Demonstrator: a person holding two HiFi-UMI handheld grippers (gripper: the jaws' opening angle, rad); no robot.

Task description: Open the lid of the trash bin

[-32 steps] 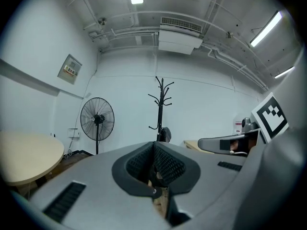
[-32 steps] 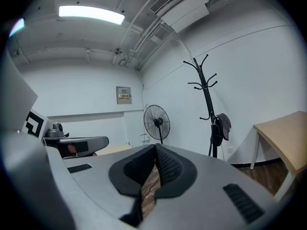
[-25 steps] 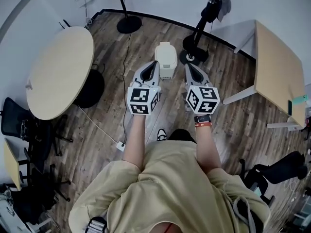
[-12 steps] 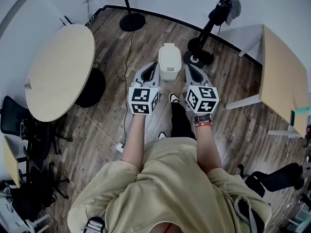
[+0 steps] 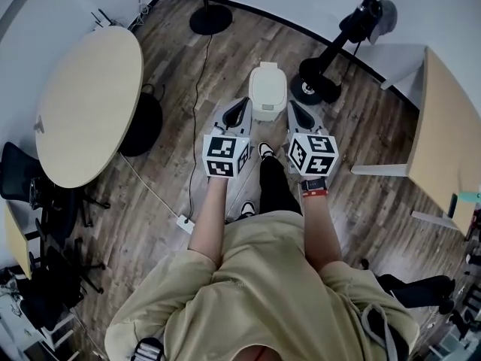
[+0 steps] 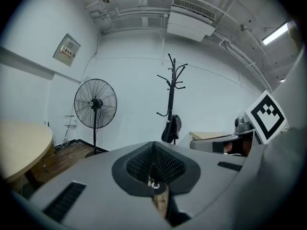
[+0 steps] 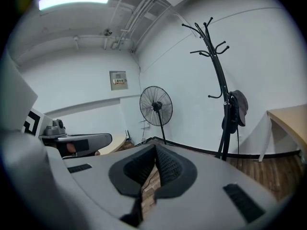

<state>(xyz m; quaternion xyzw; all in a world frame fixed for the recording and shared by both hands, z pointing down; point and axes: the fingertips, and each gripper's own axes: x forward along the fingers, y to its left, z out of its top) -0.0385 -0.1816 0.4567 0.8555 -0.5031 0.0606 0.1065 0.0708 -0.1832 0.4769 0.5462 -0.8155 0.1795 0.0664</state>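
A small white trash bin [image 5: 267, 90] stands on the wood floor ahead of me, its lid down. My left gripper [image 5: 240, 107] is held just left of the bin and my right gripper [image 5: 294, 108] just right of it, both above floor level and apart from the bin. Both are shut with nothing between the jaws. In the left gripper view the left gripper [image 6: 153, 163] points at the far wall, and the right gripper [image 7: 154, 163] does the same in its view; the bin is hidden in both.
A round wooden table [image 5: 84, 104] stands at the left, with black chairs [image 5: 30, 194] beside it. A coat rack base [image 5: 317, 89] and a fan base [image 5: 210, 19] sit behind the bin. A rectangular table [image 5: 447, 138] is at the right. A cable [image 5: 194, 89] runs across the floor.
I have stepped forward, one foot now ahead; the bin has come closer, and sits between and just beyond the two grippers. Both grippers stay shut.
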